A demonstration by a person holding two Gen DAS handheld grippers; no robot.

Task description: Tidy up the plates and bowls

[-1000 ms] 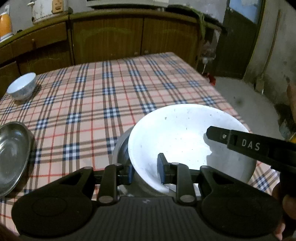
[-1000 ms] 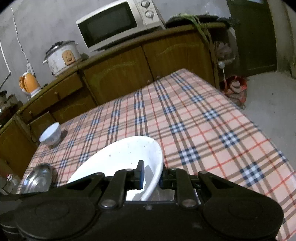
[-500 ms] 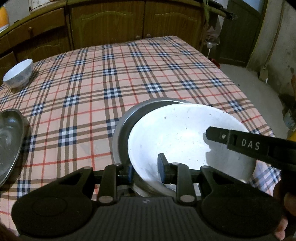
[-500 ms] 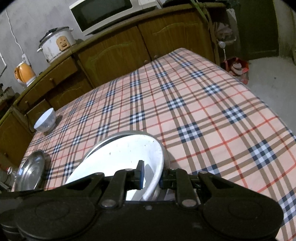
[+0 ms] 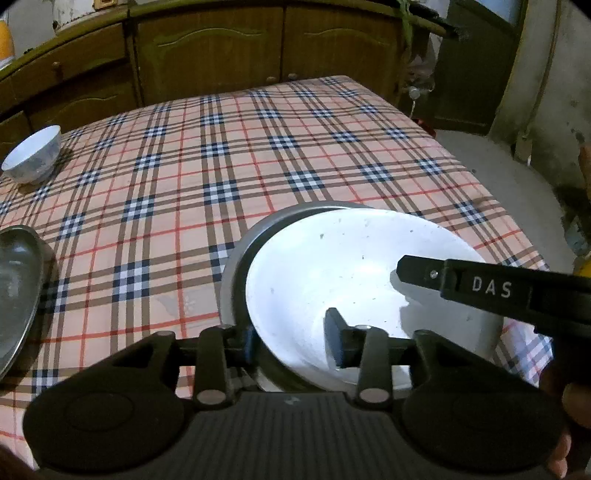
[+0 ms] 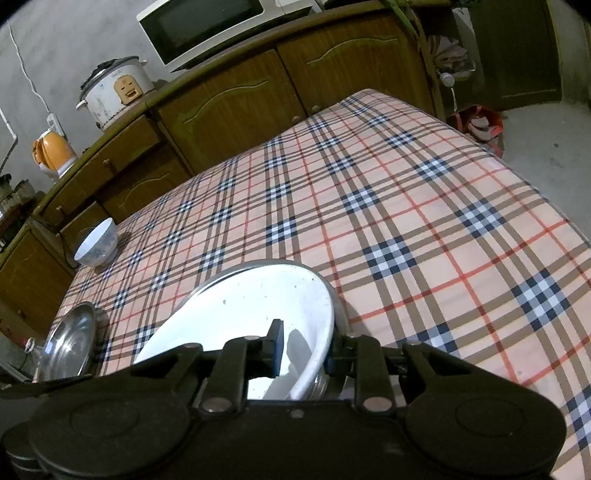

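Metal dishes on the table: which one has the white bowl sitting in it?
The near metal dish under the white bowl; the other metal plate, far left, holds nothing.

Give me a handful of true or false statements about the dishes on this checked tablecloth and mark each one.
1. The white bowl sits inside a metal basin. True.
2. The small patterned bowl is stacked in the white bowl. False: it stands alone near the far left edge of the table.
3. A metal plate lies on the cloth left of the white bowl. True.
4. The left hand-held gripper straddles the white bowl's rim. True; its jaws are opening.
5. The right hand-held gripper is far from the white bowl. False: that bowl's rim is between its jaws, which are opening.
6. The microwave stands on the table. False: it is on the wooden cabinet.
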